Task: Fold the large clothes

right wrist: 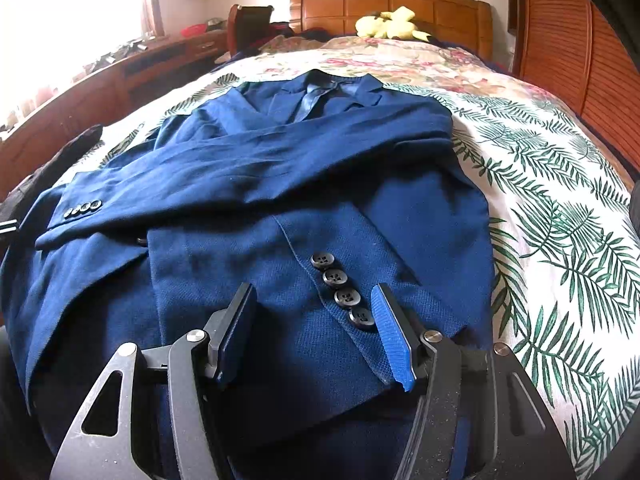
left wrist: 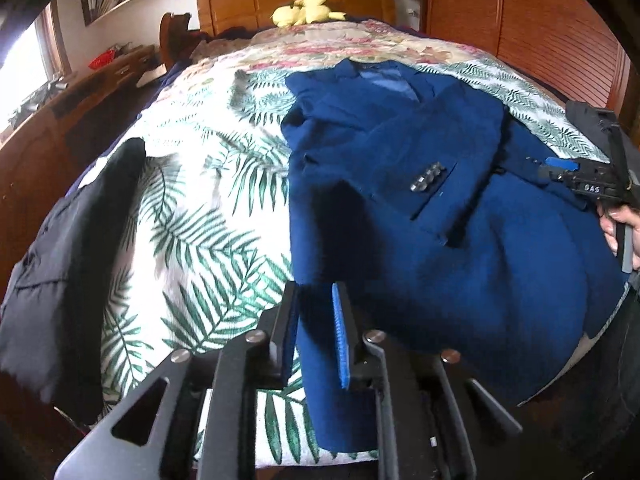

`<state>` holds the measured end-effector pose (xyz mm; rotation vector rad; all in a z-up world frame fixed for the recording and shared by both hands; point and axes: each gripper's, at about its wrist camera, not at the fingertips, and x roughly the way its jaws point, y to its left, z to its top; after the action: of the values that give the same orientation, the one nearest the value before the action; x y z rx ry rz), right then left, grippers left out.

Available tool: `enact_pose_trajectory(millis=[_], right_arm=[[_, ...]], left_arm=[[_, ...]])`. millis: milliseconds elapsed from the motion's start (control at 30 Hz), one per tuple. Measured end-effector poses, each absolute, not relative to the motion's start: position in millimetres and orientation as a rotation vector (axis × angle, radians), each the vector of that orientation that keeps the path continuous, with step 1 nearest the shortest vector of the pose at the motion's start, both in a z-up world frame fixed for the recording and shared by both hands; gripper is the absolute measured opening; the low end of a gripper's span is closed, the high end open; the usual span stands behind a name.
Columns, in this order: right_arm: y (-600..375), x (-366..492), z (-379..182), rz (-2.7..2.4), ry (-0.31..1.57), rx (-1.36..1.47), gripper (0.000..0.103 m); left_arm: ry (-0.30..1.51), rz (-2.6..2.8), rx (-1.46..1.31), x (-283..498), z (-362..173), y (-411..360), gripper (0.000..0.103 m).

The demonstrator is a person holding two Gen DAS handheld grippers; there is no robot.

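Leaf-print cotton covers the bed (right wrist: 560,208), and on it the blue jacket (right wrist: 280,168) lies flat, long axis running up the bed, collar toward the headboard (right wrist: 392,4) and hem at the near edge, with bare cover on both sides. Both sleeves are folded across its front. The left claw (left wrist: 316,320) stands slightly apart around the jacket's near edge; the right claw (right wrist: 316,332) hangs open over a cuff's buttons (right wrist: 340,288).
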<state>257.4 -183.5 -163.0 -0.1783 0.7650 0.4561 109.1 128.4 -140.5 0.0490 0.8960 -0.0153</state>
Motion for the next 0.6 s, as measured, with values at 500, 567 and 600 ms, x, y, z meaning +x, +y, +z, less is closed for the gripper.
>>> enact_pose_trajectory(millis=[500,567,600], right_arm=[[-183.4,257.8,-163.4,0.457,0.766,-0.18,0.061],[-183.2,257.8,-163.1,0.456,0.765,-0.182,0.061],[-183.1,257.6,-163.1,0.454,0.764,-0.184,0.061]], left_arm=[[0.941,0.015,-0.002,131.2,-171.5,147.0,0.036],[0.939,0.019,-0.01,133.6,-174.1,150.3,0.038],[0.94,0.023,-0.014,134.6,-175.3,151.9,0.039]])
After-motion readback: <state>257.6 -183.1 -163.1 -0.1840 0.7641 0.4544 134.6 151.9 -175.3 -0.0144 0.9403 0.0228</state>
